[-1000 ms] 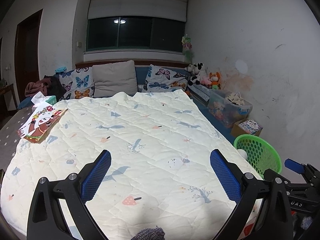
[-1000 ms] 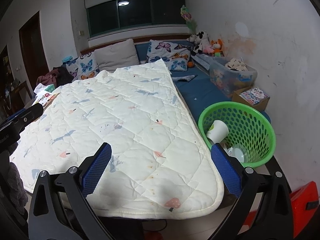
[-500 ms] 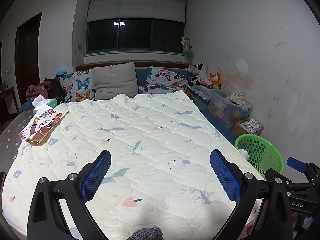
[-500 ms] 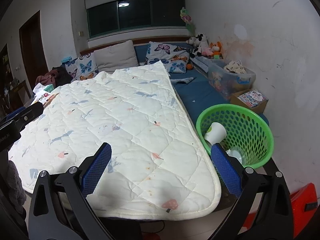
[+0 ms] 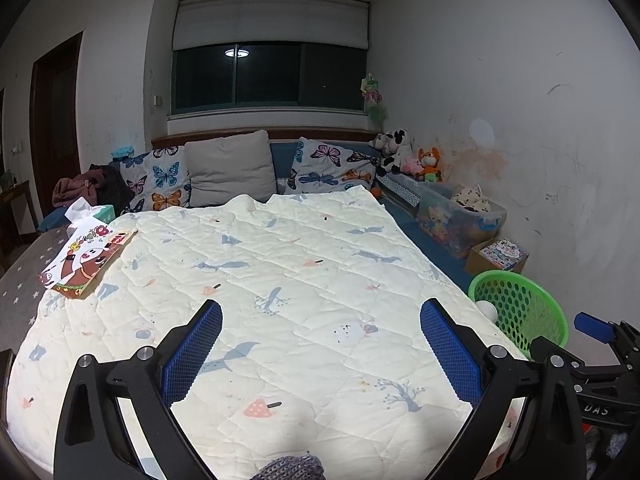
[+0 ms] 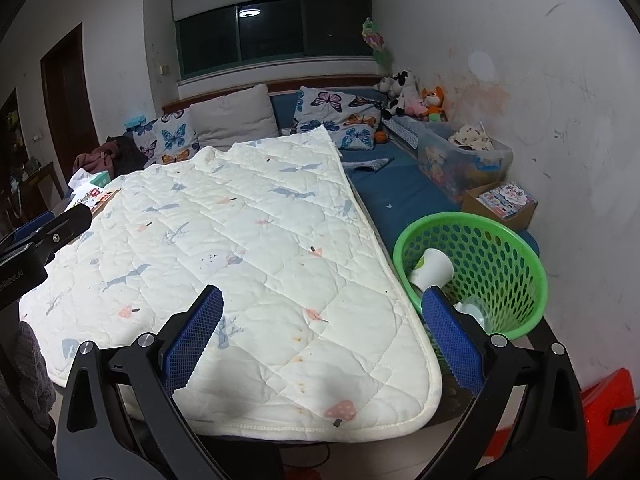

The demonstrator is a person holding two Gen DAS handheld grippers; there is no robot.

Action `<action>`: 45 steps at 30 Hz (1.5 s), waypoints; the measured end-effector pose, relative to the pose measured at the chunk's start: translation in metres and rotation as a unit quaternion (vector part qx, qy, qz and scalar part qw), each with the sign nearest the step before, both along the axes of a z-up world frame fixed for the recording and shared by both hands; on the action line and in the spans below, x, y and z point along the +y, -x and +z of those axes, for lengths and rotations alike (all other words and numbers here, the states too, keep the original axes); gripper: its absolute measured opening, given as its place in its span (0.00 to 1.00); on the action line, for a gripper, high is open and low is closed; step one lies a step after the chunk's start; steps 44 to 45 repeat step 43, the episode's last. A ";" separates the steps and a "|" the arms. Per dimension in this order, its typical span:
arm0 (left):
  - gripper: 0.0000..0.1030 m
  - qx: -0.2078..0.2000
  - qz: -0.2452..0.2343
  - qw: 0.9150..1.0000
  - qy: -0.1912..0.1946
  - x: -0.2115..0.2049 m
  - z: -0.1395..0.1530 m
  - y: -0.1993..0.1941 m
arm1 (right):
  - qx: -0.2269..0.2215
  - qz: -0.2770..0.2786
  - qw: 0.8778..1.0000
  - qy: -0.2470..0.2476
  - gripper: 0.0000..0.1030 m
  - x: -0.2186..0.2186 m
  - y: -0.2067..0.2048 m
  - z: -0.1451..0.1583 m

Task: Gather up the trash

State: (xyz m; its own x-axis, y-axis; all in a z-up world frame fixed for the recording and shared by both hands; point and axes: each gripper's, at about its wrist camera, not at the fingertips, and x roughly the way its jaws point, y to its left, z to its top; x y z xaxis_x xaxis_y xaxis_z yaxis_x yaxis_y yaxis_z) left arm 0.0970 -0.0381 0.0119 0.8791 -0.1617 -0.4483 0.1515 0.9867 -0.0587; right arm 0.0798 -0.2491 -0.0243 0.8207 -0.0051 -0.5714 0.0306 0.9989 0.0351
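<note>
A green mesh basket (image 6: pixel 500 248) stands on the blue mattress at the bed's right edge, holding white paper cups (image 6: pixel 432 270); the left wrist view shows the same basket (image 5: pixel 520 308) at the right. My left gripper (image 5: pixel 320 316) hovers open over the foot of the cream quilt (image 5: pixel 280 280), nothing between its blue pads. My right gripper (image 6: pixel 320 304) is open too, above the quilt's near right corner (image 6: pixel 360 360), its right pad in front of the basket. A colourful printed flat package (image 5: pixel 86 258) lies at the quilt's far left.
Butterfly pillows (image 5: pixel 160 176) and a grey pillow (image 5: pixel 230 168) line the headboard. A tissue box (image 5: pixel 102 212) sits behind the package. Plush toys (image 5: pixel 404 156), a clear storage bin (image 5: pixel 460 216) and a cardboard box (image 5: pixel 500 256) line the right wall. A red object (image 6: pixel 600 408) lies on the floor.
Both grippers have drifted slightly back and up, so the bed sits a little lower in both views. Both stay open; nothing was picked up or dropped.
</note>
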 end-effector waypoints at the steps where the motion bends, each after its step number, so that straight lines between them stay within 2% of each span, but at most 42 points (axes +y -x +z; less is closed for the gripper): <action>1: 0.93 0.000 -0.001 1.000 0.000 0.000 0.000 0.000 | 0.001 0.001 1.000 -0.001 0.96 0.000 0.000 0.000; 45: 0.93 0.002 -0.009 1.000 -0.006 0.000 -0.005 -0.003 | 0.008 0.005 1.000 -0.005 0.96 0.004 -0.005 -0.009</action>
